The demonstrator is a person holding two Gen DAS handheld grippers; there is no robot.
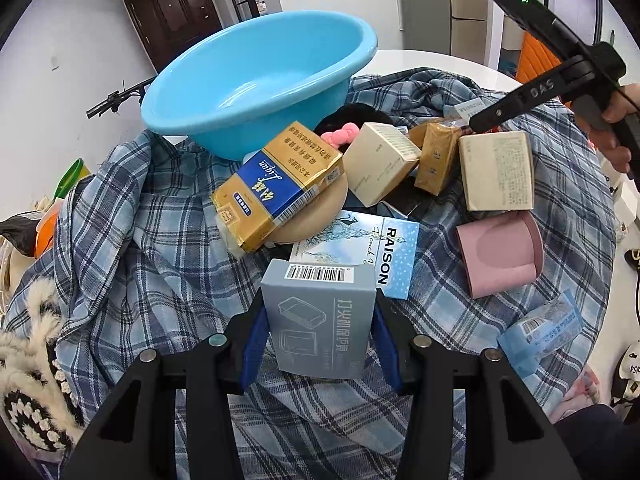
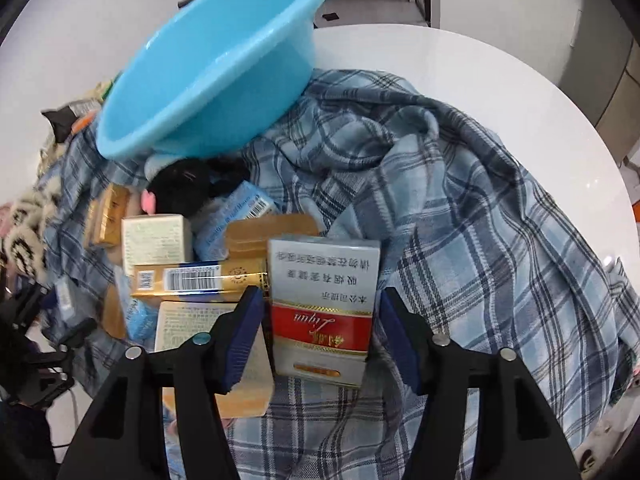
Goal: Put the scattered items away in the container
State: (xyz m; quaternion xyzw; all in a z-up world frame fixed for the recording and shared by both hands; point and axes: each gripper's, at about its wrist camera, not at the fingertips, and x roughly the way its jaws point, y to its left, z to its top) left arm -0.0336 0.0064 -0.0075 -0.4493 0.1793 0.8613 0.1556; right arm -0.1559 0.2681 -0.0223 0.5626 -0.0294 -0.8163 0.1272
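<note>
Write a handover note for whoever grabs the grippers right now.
Left gripper: shut on the grey lighter-case box.
Right gripper: jaws straddle the red-and-white cigarette pack, pads not pressing it.
Blue basin: tilted on the plaid cloth, nothing visible inside.
Left to do: blue-and-gold cigarette pack, cream boxes, pink cup, RAISON pack, and both straddled or held items.
</note>
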